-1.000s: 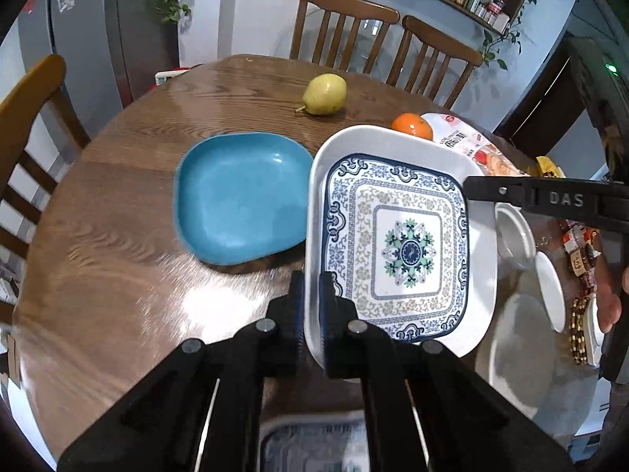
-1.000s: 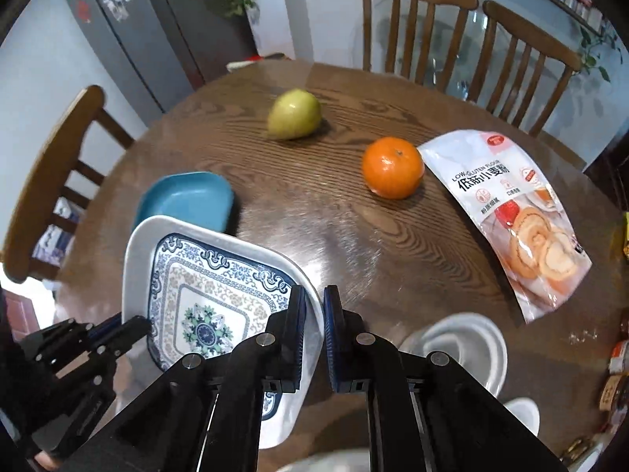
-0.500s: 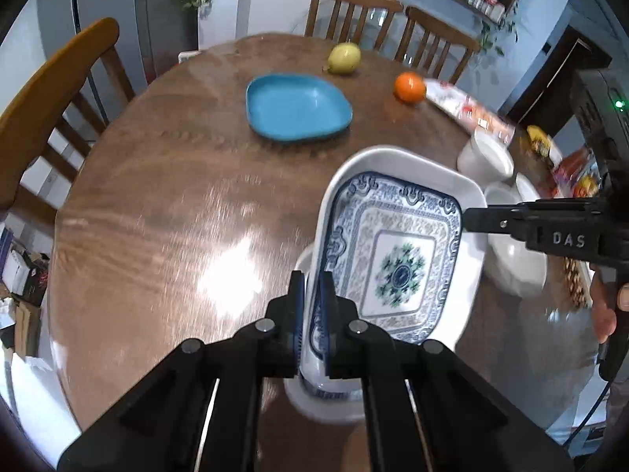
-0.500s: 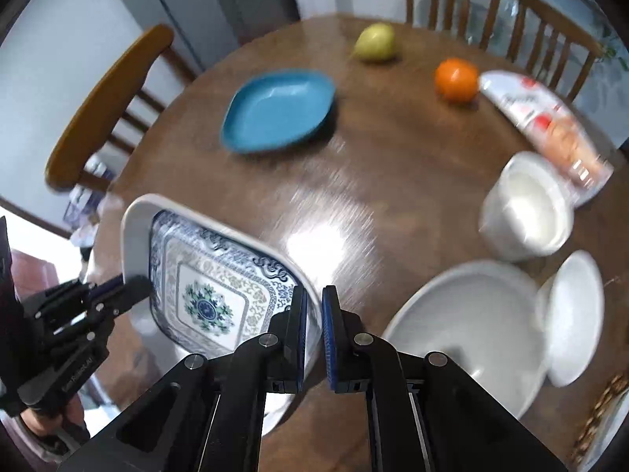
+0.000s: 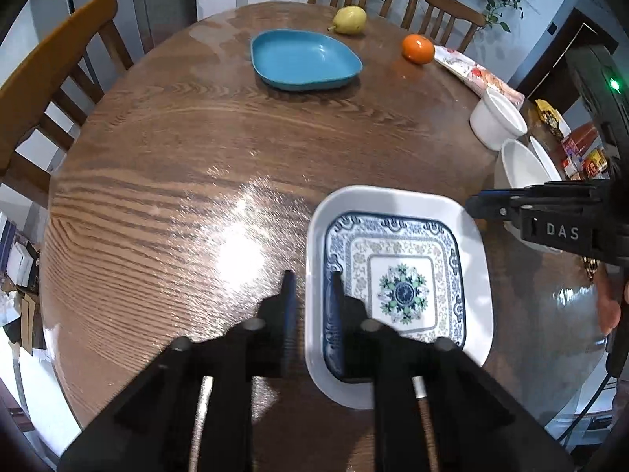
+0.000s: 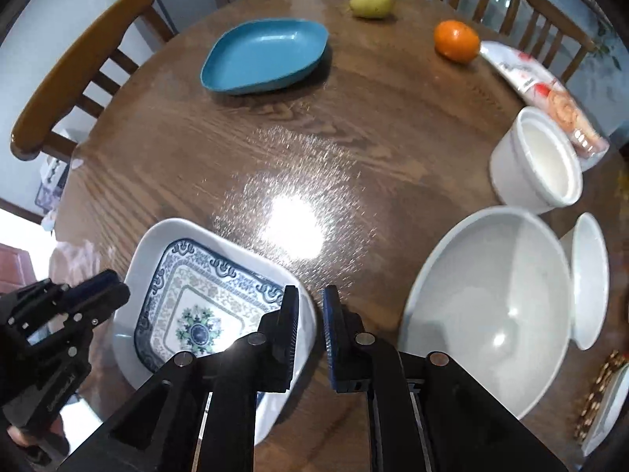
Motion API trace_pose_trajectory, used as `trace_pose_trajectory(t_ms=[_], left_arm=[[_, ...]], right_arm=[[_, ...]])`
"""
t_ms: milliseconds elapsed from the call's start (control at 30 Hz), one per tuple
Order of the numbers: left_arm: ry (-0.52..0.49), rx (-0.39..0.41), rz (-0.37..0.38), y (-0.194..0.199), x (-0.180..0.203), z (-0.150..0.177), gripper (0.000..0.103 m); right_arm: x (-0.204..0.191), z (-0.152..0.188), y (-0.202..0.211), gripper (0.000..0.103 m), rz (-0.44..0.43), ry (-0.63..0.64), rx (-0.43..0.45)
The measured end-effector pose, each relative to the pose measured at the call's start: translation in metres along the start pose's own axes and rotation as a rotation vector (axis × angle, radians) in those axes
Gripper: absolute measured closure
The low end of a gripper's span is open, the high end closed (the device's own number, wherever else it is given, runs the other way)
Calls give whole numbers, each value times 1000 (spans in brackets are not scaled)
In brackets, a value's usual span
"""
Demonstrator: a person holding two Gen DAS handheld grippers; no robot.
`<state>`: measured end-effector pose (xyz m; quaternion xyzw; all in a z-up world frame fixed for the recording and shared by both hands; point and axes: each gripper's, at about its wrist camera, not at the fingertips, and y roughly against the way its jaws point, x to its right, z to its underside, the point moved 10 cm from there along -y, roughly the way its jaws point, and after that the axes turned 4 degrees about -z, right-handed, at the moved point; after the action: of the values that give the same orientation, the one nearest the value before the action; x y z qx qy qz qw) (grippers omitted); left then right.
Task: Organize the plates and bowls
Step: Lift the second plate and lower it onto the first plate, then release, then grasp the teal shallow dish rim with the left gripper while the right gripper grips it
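A square white plate with a blue floral pattern [image 5: 397, 271] [image 6: 204, 306] lies flat near the table's front edge. My left gripper [image 5: 312, 295] is open, its fingers straddling the plate's left rim. My right gripper [image 6: 310, 322] is open, straddling the plate's right rim; it also shows from the side in the left wrist view [image 5: 487, 206]. A blue plate [image 5: 302, 59] [image 6: 267, 55] sits far back. A large white bowl [image 6: 487, 306], a small white dish [image 6: 589, 275] and a white cup-like bowl [image 6: 538, 161] [image 5: 497, 120] stand at the right.
A yellow pear [image 5: 349, 19], an orange [image 5: 418, 48] and a snack bag [image 5: 475, 72] lie at the table's far side. Wooden chairs [image 5: 51, 78] surround the round wooden table [image 5: 177, 196]. Small packets [image 5: 585, 153] lie at the right edge.
Both grippers carried the patterned plate back toward the table's front edge and set it flat. Both have opened and let go of its rims.
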<state>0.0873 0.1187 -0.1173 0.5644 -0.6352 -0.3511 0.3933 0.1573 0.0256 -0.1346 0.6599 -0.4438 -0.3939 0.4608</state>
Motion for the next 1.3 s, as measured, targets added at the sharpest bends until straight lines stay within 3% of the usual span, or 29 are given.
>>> trace_pose_trajectory(t_ms=[33, 100, 200, 267, 333, 400, 633, 933, 1067, 1133, 1233, 1300], left_arm=[[10, 10, -11, 2, -3, -2, 57], [40, 38, -28, 6, -11, -12, 41], [84, 55, -41, 7, -20, -28, 33], [117, 66, -33, 8, -24, -40, 30], [142, 83, -45, 6, -28, -55, 20], [149, 94, -55, 5, -29, -66, 20], [185, 122, -112, -17, -50, -118, 20], [165, 91, -181, -67, -70, -169, 20], [155, 99, -190, -79, -75, -182, 25], [129, 97, -196, -84, -74, -186, 32], [100, 82, -198, -93, -71, -188, 62], [79, 67, -190, -101, -67, -186, 70]], right_arm=[[1, -3, 4, 91, 2, 6, 10], [1, -7, 8, 90, -9, 2, 26], [4, -19, 18, 89, -35, -11, 74], [3, -25, 25, 80, -55, -19, 111], [5, -35, 32, 54, -72, -36, 157], [7, -43, 38, 47, -88, -61, 203], [19, -83, 31, 46, -133, -156, 248], [30, -130, -11, 46, -167, -261, 233], [26, -145, -30, 46, -178, -269, 221], [24, -151, -39, 46, -183, -276, 220], [26, -157, -51, 48, -166, -289, 218], [25, -158, -57, 54, -166, -296, 218]])
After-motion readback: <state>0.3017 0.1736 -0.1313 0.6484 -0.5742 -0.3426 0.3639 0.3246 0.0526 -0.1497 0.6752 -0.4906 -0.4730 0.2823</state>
